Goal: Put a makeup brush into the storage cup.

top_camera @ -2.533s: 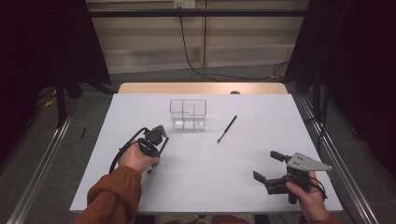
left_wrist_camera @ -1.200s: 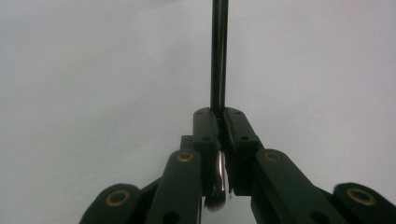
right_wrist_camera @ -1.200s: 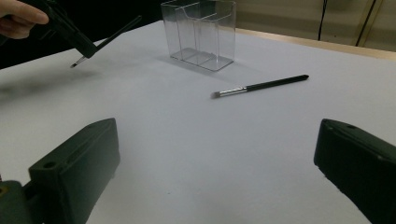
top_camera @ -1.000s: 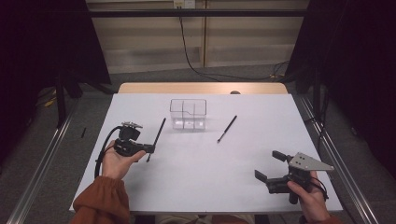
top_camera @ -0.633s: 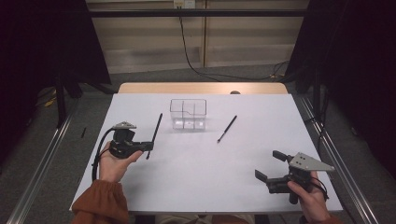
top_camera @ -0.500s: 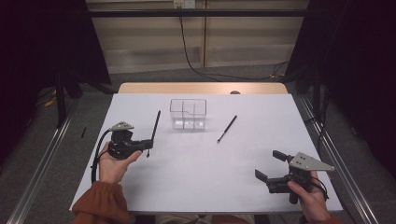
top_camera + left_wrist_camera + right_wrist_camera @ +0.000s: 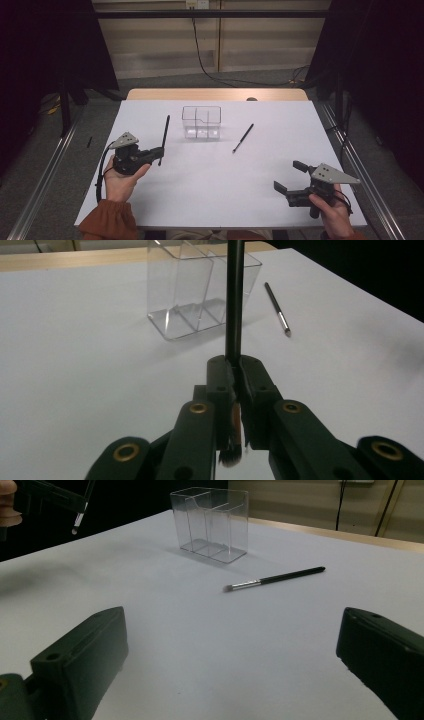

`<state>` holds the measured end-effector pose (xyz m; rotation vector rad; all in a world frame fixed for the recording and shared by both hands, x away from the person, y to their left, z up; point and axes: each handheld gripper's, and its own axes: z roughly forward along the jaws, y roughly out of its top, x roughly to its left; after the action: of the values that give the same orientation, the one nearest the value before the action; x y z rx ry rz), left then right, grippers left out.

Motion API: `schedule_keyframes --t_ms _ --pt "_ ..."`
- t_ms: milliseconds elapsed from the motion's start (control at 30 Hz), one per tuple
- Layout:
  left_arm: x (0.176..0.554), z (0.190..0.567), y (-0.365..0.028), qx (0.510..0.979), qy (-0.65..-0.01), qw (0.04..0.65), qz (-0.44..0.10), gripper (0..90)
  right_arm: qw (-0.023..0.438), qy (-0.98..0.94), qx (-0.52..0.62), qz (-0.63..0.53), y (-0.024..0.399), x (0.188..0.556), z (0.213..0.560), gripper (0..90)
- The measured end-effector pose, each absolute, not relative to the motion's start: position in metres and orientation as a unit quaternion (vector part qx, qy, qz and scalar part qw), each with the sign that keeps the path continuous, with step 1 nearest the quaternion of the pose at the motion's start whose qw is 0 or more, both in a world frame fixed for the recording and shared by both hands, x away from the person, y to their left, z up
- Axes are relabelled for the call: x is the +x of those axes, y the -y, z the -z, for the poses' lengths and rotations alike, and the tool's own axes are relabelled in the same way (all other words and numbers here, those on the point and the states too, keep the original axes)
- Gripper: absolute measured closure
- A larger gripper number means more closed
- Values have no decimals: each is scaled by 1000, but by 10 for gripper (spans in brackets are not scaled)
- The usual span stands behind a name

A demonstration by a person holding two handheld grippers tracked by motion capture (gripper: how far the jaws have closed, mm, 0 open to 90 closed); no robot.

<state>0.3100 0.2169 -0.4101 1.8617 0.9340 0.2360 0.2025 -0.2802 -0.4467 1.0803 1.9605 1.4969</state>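
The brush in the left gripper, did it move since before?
Yes. The left gripper has carried the brush to the left, away from the clear organizer, and stood it more upright. The other brush stayed put.

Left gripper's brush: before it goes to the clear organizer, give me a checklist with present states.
1. Left gripper clamped on held brush: ok.
2. Bristle end near the jaws, handle pointing away: ok.
3. Clear organizer upright, its visible compartments empty: ok.
4. Table between brush and organizer unobstructed: ok.
5. Second brush lying apart from the organizer: ok.
6. Right gripper open, holding nothing: ok.
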Motion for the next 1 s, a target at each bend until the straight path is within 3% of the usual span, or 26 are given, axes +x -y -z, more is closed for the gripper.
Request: schedule_keyframes --t_ms 1000 --pt "278 388 -180 795 -293 529 -50 843 222 -710 382 -548 279 201 446 0"
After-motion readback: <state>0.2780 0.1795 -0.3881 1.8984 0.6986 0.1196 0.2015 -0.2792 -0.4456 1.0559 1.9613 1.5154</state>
